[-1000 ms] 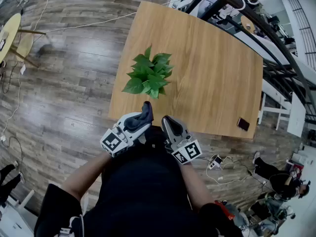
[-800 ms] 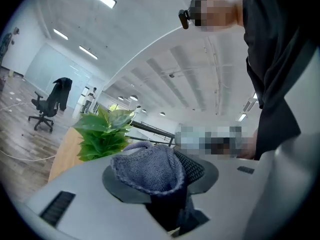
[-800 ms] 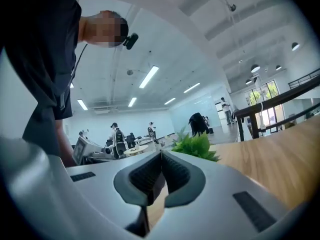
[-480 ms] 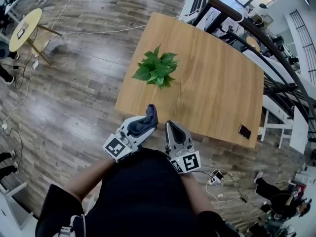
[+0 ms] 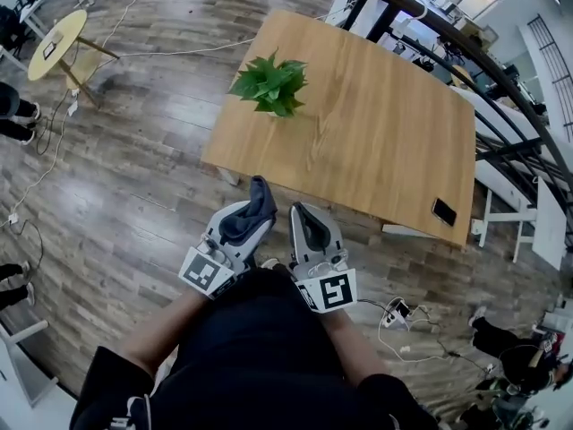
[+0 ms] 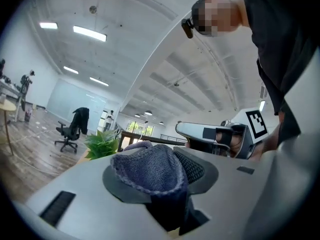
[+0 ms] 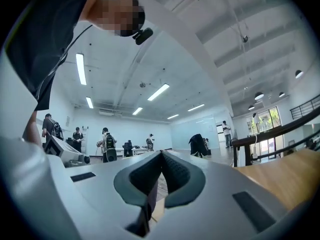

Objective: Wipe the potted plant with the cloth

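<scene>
Listing one potted plant [image 5: 269, 83]: broad green leaves fanning outward over a hidden pot, standing near the far left corner of one rectangular pale-wood table [image 5: 385, 124]. One cloth [image 5: 260, 195]: dark blue, nubbly knit, bunched, its length running along the left gripper [image 6: 167, 171], whose jaws are clamped on it, the loose end poking forward toward the table. One right gripper [image 7: 161, 171]: grey shell, ribbed black pads pressed together on nothing. Both grippers sit side by side, short of the table's near edge. One small dark flat slab [image 5: 443, 210] lies near the table's near right corner. Plank floor [image 5: 134, 177] all round.
</scene>
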`<state>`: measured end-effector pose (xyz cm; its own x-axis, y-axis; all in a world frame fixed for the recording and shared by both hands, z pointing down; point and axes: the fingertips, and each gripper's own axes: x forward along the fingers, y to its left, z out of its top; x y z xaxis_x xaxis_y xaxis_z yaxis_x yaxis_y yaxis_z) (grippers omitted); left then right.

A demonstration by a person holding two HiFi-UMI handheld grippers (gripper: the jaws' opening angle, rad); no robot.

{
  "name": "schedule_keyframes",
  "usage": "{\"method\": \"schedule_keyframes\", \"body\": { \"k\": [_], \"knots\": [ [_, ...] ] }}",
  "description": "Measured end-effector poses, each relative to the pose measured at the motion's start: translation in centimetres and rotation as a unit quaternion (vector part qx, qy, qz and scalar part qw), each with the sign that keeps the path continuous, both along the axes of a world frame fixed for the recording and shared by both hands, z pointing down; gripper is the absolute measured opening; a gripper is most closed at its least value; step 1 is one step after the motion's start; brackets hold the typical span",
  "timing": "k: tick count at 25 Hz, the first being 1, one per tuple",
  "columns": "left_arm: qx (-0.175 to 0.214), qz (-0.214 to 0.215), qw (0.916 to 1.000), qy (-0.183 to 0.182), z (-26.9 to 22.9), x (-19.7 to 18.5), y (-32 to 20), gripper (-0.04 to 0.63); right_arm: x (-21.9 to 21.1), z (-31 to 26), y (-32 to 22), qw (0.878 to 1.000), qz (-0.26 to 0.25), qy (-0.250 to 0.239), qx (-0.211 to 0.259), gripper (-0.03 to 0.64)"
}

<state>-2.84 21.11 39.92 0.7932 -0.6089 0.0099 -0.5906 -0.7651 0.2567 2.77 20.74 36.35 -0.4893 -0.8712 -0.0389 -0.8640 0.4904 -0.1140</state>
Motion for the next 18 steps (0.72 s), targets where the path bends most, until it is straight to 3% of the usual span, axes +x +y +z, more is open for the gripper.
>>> {"method": "schedule_keyframes", "body": {
  "k": [3, 9, 13, 18],
  "knots": [
    [0.028, -0.011, 0.999, -0.033, 0.3, -1.2, 3.2, 0.18, -1.0, -0.6, 2.6, 1.0, 0.002, 0.006, 0.016, 0.017],
    [0.041, -0.036, 0.9982, -0.026, -2.5, -4.5, 8.4, 0.179, -3.3, -2.2, 8.6, 0.999, 0.021, 0.026, 0.019, 0.018],
    [0.054, -0.068, 0.995, -0.049, -2.4, -4.1, 9.5, 0.18, -2.7, -1.6, 10.2, 0.999, 0.014, 0.038, 0.014, 0.017],
    [0.048, -0.068, 0.9948, -0.058, -0.4, -2.9, 9.3, 0.18, -2.1, 0.1, 10.3, 0.999, 0.017, 0.032, 0.014, 0.017]
  ]
}}
